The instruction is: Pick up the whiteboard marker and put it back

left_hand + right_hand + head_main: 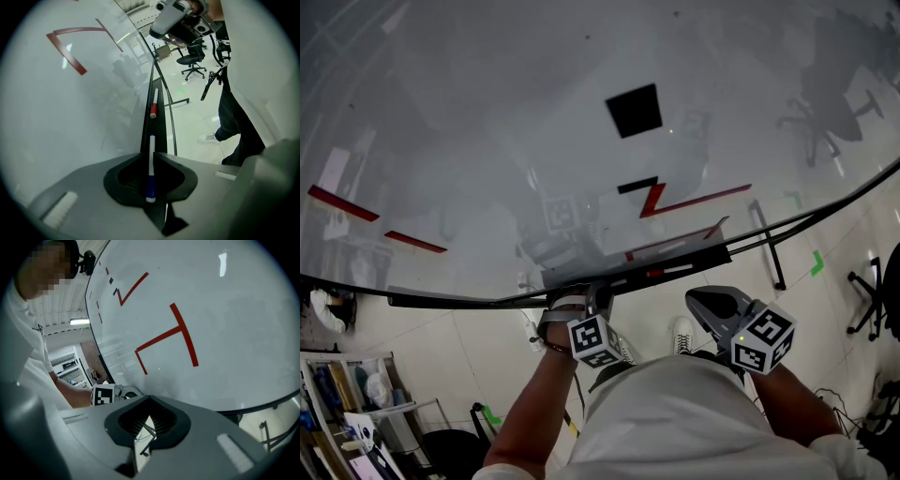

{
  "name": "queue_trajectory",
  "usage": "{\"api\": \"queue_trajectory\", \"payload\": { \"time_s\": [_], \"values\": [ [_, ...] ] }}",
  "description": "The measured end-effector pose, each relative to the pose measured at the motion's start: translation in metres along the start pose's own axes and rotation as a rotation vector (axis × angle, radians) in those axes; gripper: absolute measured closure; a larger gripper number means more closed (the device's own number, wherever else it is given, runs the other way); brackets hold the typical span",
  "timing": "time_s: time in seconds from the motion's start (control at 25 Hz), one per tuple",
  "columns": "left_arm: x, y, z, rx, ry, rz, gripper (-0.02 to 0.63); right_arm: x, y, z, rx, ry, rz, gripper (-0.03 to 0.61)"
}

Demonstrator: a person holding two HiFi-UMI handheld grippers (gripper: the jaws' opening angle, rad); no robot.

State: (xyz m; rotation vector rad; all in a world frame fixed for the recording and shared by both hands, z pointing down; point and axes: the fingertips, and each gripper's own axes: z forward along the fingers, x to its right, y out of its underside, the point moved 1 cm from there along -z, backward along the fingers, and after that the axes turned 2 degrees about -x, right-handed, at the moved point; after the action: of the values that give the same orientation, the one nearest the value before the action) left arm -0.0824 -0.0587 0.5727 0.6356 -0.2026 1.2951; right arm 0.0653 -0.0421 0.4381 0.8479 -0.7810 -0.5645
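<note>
One marker (151, 164), blue-capped, was clamped in my left claw (151, 152), pointing along the tray (161, 112) at the foot of the whiteboard (70, 117). I judged the putting-back step in hand; next I would need to lower it flat and let go. A red-capped marker (153, 105) lay farther along the tray, apart. My right claw (149, 420) hung closed and empty.

Glossy reflective whiteboard (487, 141), smooth plastic whiteboard marker (151, 183), matt grey plastic left gripper (150, 154) shell, black ribbed pads (129, 176), polished floor tiles (197, 112)
</note>
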Motion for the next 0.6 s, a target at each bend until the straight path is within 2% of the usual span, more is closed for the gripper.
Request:
{"api": "queue_trajectory", "payload": {
  "time_s": [0.2, 0.32, 0.44, 0.48, 0.6],
  "values": [
    [-0.002, -0.002, -0.004, 0.012, -0.016, -0.001, 0.552, -0.002, 0.000, 0.001, 0.002, -0.004, -0.001, 0.577],
    [-0.005, -0.003, -0.008, 0.029, -0.030, -0.038, 0.555, -0.003, 0.002, 0.002, 0.002, -0.008, 0.003, 0.577],
    [-0.009, -0.007, -0.018, 0.076, -0.028, -0.143, 0.576, -0.005, 0.001, 0.002, 0.005, -0.011, 0.001, 0.577],
    [-0.011, -0.010, -0.023, 0.099, -0.022, -0.194, 0.595, -0.006, 0.001, 0.003, 0.005, -0.013, 0.000, 0.577],
    [-0.016, -0.017, -0.036, 0.168, -0.001, -0.342, 0.597, -0.007, -0.001, 0.006, 0.003, -0.018, -0.006, 0.577]
  ]
}}
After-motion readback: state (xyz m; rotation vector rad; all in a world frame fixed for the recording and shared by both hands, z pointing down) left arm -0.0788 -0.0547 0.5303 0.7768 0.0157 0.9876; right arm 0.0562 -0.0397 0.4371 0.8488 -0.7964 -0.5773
